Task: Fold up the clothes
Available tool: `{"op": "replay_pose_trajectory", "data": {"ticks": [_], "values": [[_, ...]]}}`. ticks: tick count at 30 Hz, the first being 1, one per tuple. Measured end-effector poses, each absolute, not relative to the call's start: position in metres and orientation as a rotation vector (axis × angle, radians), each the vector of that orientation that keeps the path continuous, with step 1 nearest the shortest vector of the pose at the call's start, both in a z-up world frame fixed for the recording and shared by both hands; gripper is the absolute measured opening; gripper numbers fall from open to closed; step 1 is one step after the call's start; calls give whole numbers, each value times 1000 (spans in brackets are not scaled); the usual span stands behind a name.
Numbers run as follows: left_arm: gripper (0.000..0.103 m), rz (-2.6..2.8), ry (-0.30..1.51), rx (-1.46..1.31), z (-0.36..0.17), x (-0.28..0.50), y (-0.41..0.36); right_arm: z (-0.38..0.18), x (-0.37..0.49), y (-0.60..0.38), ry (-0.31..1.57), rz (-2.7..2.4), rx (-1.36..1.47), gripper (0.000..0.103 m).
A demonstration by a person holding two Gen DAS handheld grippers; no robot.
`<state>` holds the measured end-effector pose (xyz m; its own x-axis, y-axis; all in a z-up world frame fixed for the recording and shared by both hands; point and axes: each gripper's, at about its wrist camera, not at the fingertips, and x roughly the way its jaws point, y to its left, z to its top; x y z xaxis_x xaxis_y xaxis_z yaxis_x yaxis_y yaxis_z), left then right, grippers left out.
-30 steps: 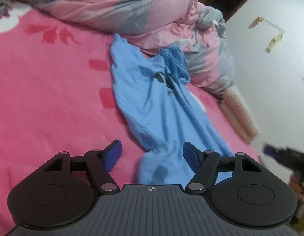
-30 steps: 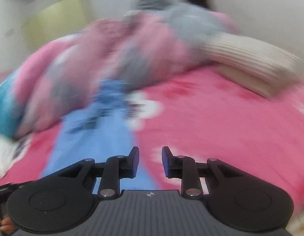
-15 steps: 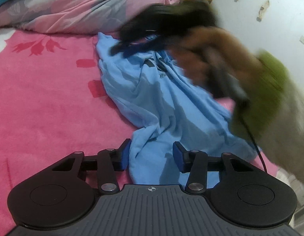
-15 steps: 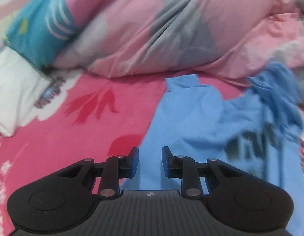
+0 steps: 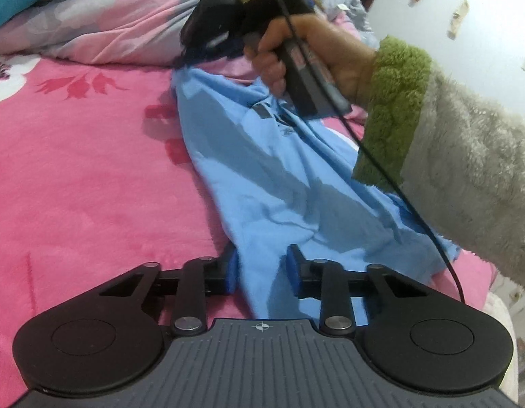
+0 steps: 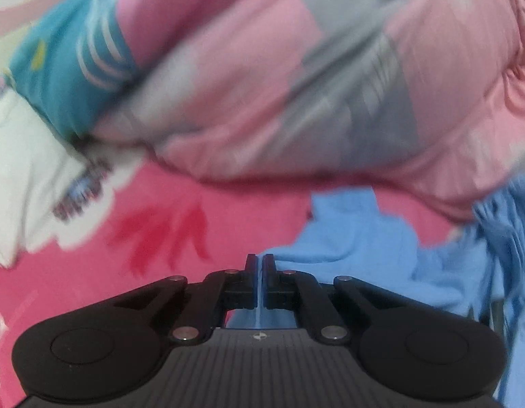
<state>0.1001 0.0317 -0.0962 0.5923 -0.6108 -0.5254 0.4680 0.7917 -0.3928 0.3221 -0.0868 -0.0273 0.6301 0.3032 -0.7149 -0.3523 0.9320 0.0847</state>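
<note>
Jaws of the left gripper (image 5: 261, 268) are standing apart with a bunched end of the blue shirt (image 5: 279, 183) running between them; the cloth is not visibly pinched, and the gap is narrower than a second ago, when the fingers were splayed wide. Jaws of the right gripper (image 6: 260, 265) are pressing together on a thin edge of the shirt (image 6: 357, 241), a sliver of blue showing between the pads, whereas half a second ago they were parted with the cloth lying loose ahead of them.

From the left wrist view, the shirt is stretching across the pink sheet (image 5: 75, 176) in a crumpled band from the near fingers up to the far end, where the right hand (image 5: 306, 47) is holding its tool at the shirt's upper corner. Half a second ago that hand was a blur over the shirt; now it is sitting sharp and low at the corner. A fleecy sleeve (image 5: 449, 156) with a green cuff is crossing over the shirt's right side, and a black cable (image 5: 391, 176) is trailing along it.

Behind the shirt, the pink and grey quilt (image 6: 296, 85) is lying heaped, touching the shirt's far edge. The right wrist view is blurring slightly, less than a second ago
</note>
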Motion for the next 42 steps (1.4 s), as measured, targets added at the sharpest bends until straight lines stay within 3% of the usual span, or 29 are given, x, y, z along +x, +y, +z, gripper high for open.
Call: {"op": "replay_pose_trajectory", "data": {"ticks": [10,22,29,32,35,36,42], "values": [[7,-581,721,-309,-97,102,44,-31,361,-58,702,420,-46,2],[6,-577,752,-342,-98,109,45,-88,382,-52,729,479,-25,3],[7,-570,772,-359,-97,110,49,-24,319,-131,774,490,180,24],[12,-577,773,-341,-94,106,49,3,291,-165,792,494,269,29],[30,-606,757,-309,-90,99,45,31,231,-220,814,502,402,44],[36,-615,745,-291,-89,96,43,39,201,-245,816,501,456,45],[39,-579,716,-250,-90,75,36,46,46,-363,788,274,577,46]]}}
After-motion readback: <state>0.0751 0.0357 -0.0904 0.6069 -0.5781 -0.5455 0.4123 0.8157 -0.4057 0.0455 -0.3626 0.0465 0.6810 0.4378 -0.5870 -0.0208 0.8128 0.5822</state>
